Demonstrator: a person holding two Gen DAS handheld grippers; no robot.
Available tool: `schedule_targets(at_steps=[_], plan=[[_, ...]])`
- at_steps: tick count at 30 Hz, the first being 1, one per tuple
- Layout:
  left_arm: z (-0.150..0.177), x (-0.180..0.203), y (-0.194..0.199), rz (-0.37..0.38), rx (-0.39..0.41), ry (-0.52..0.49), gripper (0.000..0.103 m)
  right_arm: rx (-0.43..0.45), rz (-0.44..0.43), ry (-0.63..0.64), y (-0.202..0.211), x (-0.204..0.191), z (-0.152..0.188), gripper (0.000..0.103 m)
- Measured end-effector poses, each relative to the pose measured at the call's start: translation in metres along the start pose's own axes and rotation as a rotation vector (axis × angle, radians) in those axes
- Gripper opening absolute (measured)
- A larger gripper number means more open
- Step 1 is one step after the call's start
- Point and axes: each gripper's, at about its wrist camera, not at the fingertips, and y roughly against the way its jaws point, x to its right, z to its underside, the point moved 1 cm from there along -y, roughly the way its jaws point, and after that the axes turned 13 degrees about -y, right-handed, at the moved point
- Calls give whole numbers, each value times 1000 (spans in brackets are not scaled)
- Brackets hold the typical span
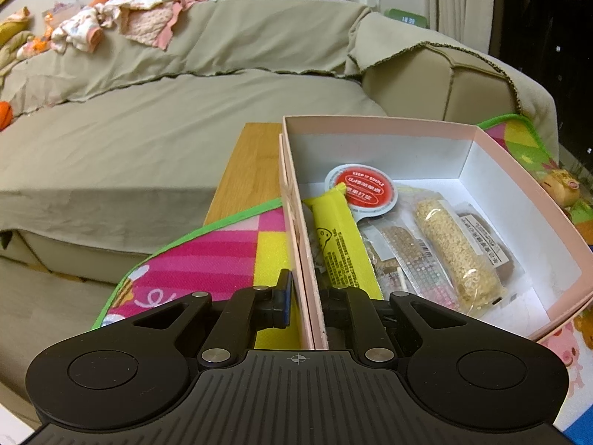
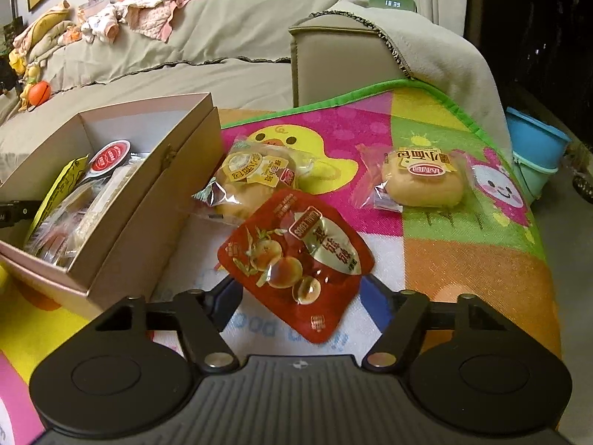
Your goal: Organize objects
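Pink box (image 1: 310,259) wall in left claw (image 1: 307,296)

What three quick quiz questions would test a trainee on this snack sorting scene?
1. True or false: the left tool grips the pink box wall.
2. Which snack lies between the right tool's open fingers? A) red quail egg pouch B) yellow packet
3. How many wrapped buns lie on the mat outside the box?

Key: 1 true. 2 A. 3 two: the near bun and the far bun.
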Motion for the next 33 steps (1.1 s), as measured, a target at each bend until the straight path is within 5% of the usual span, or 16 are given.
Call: schedule_targets(at_steps=[5,9,20,25,33], plan=[[-1,3,3,-13,6,-22,11,-6,-4,-48,4,4,0,72],[-2,2,4,-13,10,-23,11,26,16,-77,6,7,-5,88],[-2,1,6,-9,21,-5,12,-13,0,-165,-24,20,-29,94],[-3,0,5,-5,22,3,12,-4,62,-47,-23,3,-21,73],[-3,0,4,-3,22,5,12,-33,42,-28,0,5,-9,39]])
